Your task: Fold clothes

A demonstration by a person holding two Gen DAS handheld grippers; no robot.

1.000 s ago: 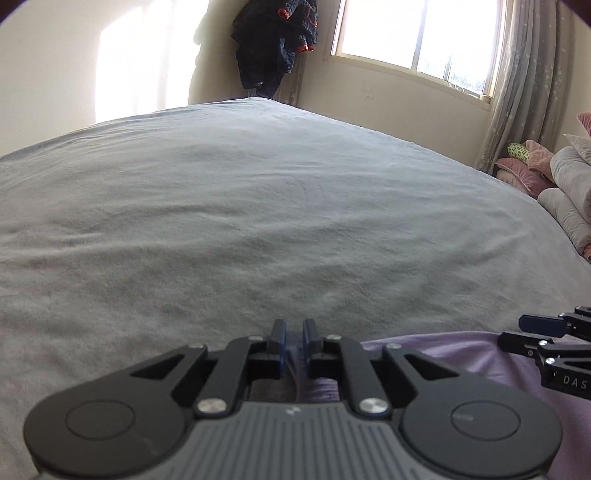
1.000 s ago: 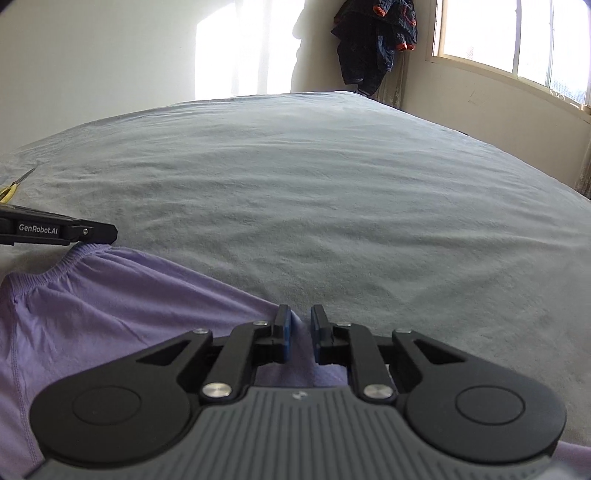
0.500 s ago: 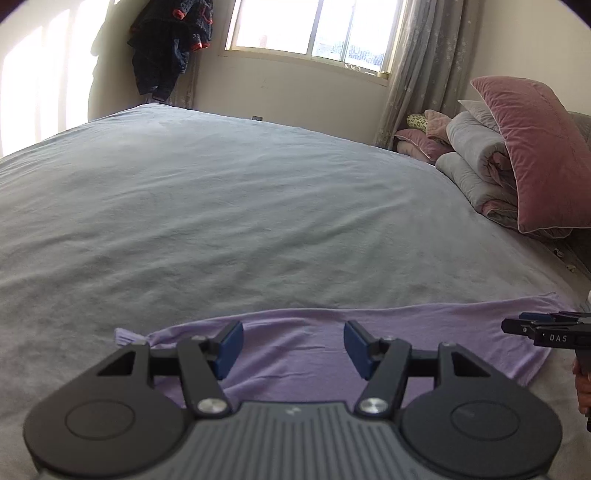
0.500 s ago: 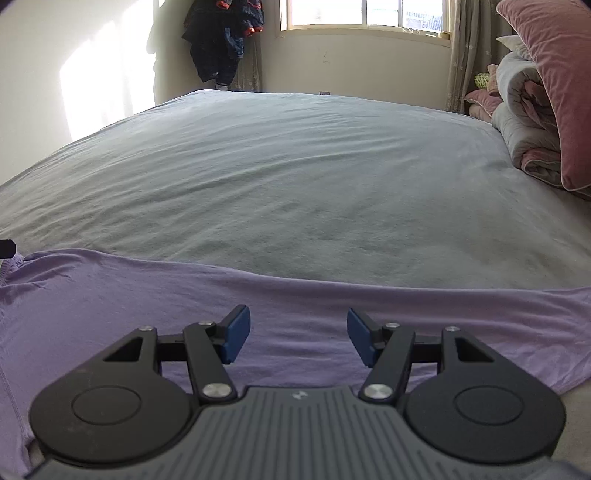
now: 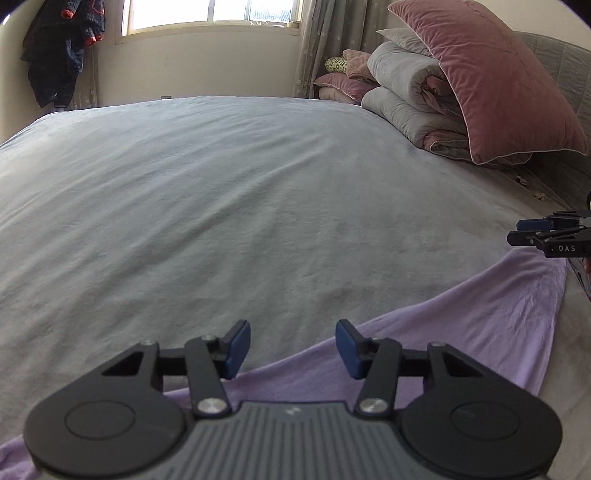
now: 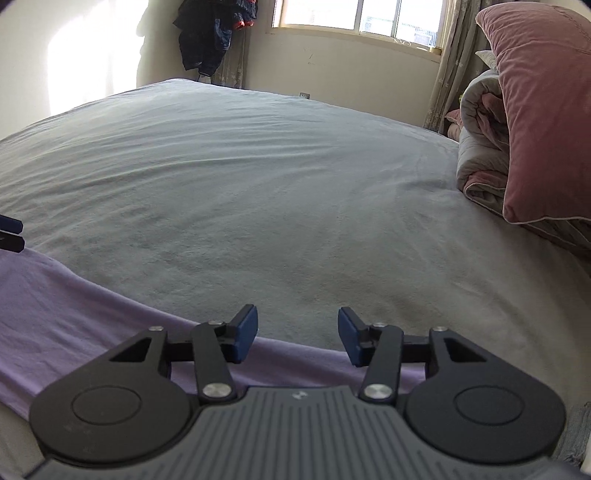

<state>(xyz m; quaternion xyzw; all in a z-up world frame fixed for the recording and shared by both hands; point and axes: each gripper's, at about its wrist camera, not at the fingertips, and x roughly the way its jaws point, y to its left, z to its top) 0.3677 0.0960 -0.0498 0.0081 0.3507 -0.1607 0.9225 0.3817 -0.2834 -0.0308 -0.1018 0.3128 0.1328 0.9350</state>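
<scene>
A light purple garment (image 5: 480, 325) lies spread flat on the grey bed (image 5: 240, 206), its far edge running from lower left up to the right. My left gripper (image 5: 293, 349) hovers over that edge with its jaws apart and closing, nothing pinched between the blue pads. At the right margin, over the garment's far corner, my right gripper (image 5: 524, 232) shows from the side. In the right wrist view the garment (image 6: 74, 314) fills the lower left. There my right gripper (image 6: 298, 334) is over its edge, jaws apart and closing, empty. The left gripper (image 6: 10, 233) peeks in at the left margin.
A pink velvet pillow (image 5: 498, 81) leans on a folded grey duvet (image 5: 406, 92) at the head of the bed, on the right. A window (image 5: 210, 14) with a curtain is on the far wall. A dark jacket (image 5: 62, 48) hangs in the far left corner.
Both grippers were shut on the purple garment's edge, then let go and opened. Both swung right toward the pillows, and the garment now lies flat.
</scene>
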